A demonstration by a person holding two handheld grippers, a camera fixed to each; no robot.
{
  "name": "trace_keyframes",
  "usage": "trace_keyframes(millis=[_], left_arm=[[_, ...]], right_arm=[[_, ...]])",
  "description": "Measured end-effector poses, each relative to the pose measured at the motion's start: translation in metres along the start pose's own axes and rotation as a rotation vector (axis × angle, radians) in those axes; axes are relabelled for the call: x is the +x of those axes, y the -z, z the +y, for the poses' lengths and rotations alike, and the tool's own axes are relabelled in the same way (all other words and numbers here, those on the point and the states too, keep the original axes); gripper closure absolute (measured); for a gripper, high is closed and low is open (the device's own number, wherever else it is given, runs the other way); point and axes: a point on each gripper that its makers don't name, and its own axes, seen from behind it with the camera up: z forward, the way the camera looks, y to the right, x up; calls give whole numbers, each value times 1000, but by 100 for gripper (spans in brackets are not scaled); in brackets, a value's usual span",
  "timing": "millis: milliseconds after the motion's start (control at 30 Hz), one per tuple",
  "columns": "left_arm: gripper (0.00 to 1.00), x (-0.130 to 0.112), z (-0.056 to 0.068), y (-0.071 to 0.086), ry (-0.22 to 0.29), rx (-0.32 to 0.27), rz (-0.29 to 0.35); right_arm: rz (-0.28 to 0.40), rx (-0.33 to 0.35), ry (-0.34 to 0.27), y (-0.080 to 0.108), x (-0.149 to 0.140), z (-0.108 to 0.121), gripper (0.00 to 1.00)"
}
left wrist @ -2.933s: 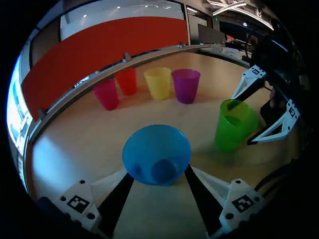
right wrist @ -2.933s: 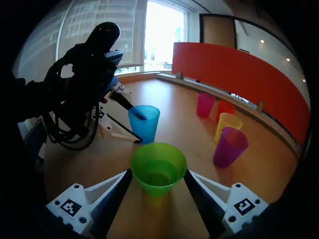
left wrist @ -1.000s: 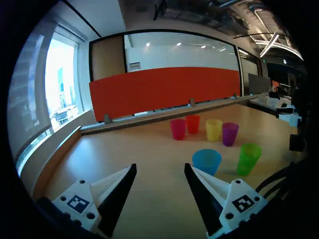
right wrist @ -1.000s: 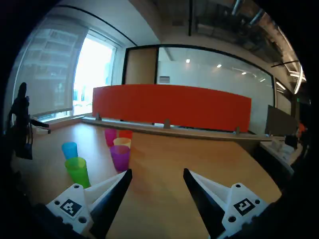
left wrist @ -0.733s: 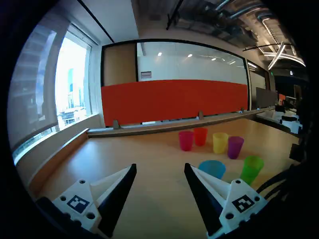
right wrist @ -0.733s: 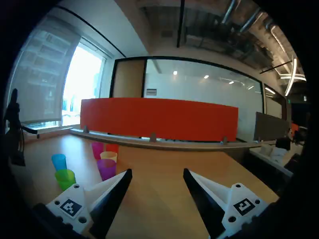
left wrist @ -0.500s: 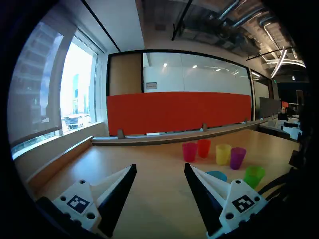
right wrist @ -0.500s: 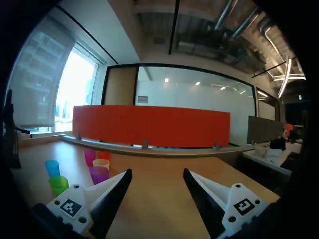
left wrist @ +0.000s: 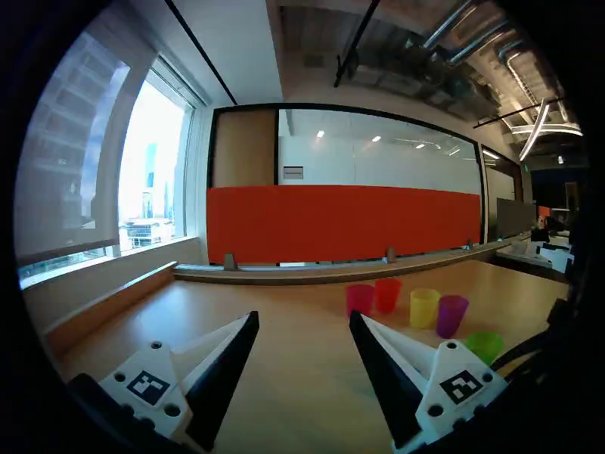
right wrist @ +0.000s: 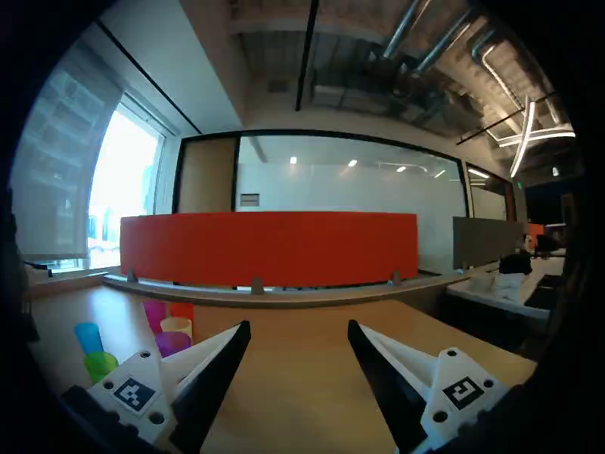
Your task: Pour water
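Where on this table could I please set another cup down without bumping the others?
The table is bare from the pink cup across to the window-side ledge, and ahead of the right gripper, past the purple cup. It is crowded between the pink cup and the green cup.

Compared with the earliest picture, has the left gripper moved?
Yes. The left gripper backed away from the cups: the pink cup, near before, now stands far off.
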Motion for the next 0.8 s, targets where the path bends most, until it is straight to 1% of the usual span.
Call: trace_keyframes(millis=[200,300,500,633,800], left_arm=[[12,13,0,-1,2,20,38],[11,15,1,-1,-6,33,55],[12,6,6,-6,-39,50,54],[12,1,4,-10,-52,81,58],[12,-9,-1,-16,-46,99,64]], right_arm=[[-9,-17,-24,-3,1,6,0],[-16,-26,-21,-4,1,9,1],[-37,-37,-10,-7,1,9,0],[-45,-44,13,-8,5,5,1],[-67,-54,26,-11,7,1,1]])
